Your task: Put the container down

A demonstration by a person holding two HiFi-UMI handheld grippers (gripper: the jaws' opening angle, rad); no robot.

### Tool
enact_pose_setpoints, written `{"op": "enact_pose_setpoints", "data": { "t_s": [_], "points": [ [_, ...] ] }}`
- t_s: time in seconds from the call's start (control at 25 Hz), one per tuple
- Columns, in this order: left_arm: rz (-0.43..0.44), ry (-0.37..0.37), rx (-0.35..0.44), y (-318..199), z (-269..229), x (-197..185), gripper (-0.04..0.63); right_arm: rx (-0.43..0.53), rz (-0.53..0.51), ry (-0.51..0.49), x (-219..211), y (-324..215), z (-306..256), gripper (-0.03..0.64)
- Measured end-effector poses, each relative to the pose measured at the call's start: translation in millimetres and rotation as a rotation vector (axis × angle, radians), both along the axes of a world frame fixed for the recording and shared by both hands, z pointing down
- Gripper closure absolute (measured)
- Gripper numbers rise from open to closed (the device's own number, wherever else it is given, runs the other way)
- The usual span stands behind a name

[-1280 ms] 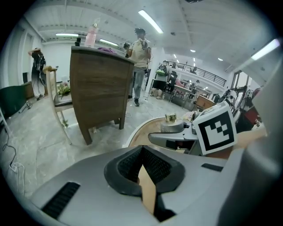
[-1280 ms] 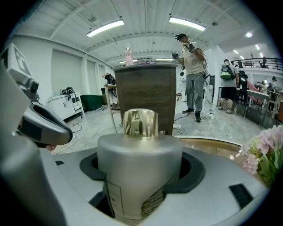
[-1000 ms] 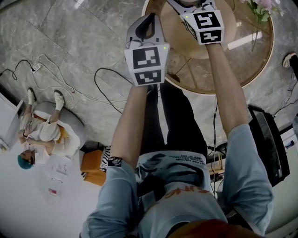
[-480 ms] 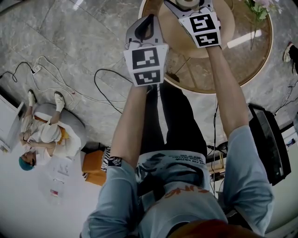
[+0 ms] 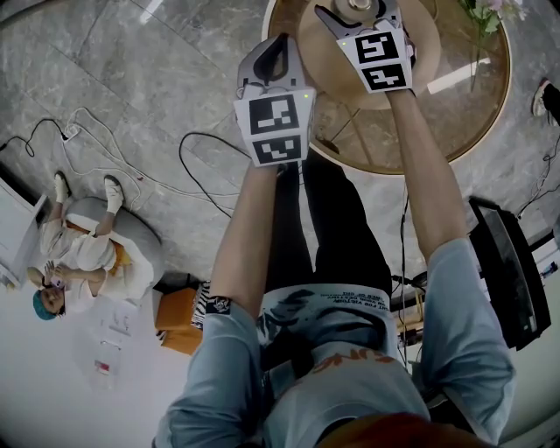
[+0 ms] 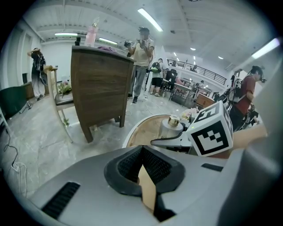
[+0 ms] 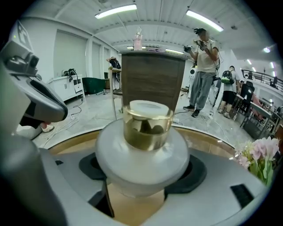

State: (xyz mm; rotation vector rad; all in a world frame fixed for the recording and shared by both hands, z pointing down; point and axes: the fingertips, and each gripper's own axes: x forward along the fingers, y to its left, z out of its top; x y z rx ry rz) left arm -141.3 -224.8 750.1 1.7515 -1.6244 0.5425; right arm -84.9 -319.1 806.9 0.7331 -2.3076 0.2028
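A white frosted container [image 7: 142, 152] with a gold collar and a white cap sits between the jaws of my right gripper [image 7: 142, 176], which is shut on its round body. In the head view the right gripper [image 5: 357, 17] holds the container [image 5: 360, 7] over the round wooden table [image 5: 455, 114] at the top edge. The left gripper view shows the container [image 6: 171, 125] upright and a little above the table top [image 6: 148, 130]. My left gripper [image 5: 276, 48] hovers over the table's near left rim; its jaws [image 6: 141, 152] are shut with nothing between them.
Pink flowers [image 7: 261, 155] stand on the table's right side [image 5: 484, 17]. A dark wooden cabinet [image 6: 99, 88] stands beyond the table. On the floor at left are loose cables [image 5: 114, 166], a seated person [image 5: 79, 254] and an orange stool [image 5: 175, 315].
My right gripper has carried the container a little farther over the table, towards the top of the head view. The left gripper has barely moved.
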Motion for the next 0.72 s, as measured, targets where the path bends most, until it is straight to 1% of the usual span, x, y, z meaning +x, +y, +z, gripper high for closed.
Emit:
{"op": "enact_pose_setpoints", "data": {
  "t_s": [0.12, 0.32, 0.44, 0.6, 0.72],
  "points": [
    [-0.004, -0.001, 0.006, 4.8, -5.1, -1.3, 0.569, -0.020, 0.022, 0.007, 2.2, 2.5, 0.0, 0.247],
    [-0.015, 0.000, 0.020, 15.0, -11.6, 0.6, 0.569, -0.071, 0.113, 0.002, 4.5, 7.1, 1.7, 0.265],
    [-0.020, -0.003, 0.036, 22.3, -17.2, 0.9, 0.569, -0.095, 0.138, -0.003, 8.5, 11.0, -1.9, 0.256],
    [-0.031, -0.005, 0.044, 35.6, -31.6, 0.2, 0.569, -0.101, 0.176, -0.041, 22.7, 27.4, -24.7, 0.256],
    [-0.034, -0.008, 0.071, 38.1, -50.7, 3.1, 0.569, -0.103, 0.226, -0.087, 40.1, 40.3, -49.4, 0.272]
  ]
}}
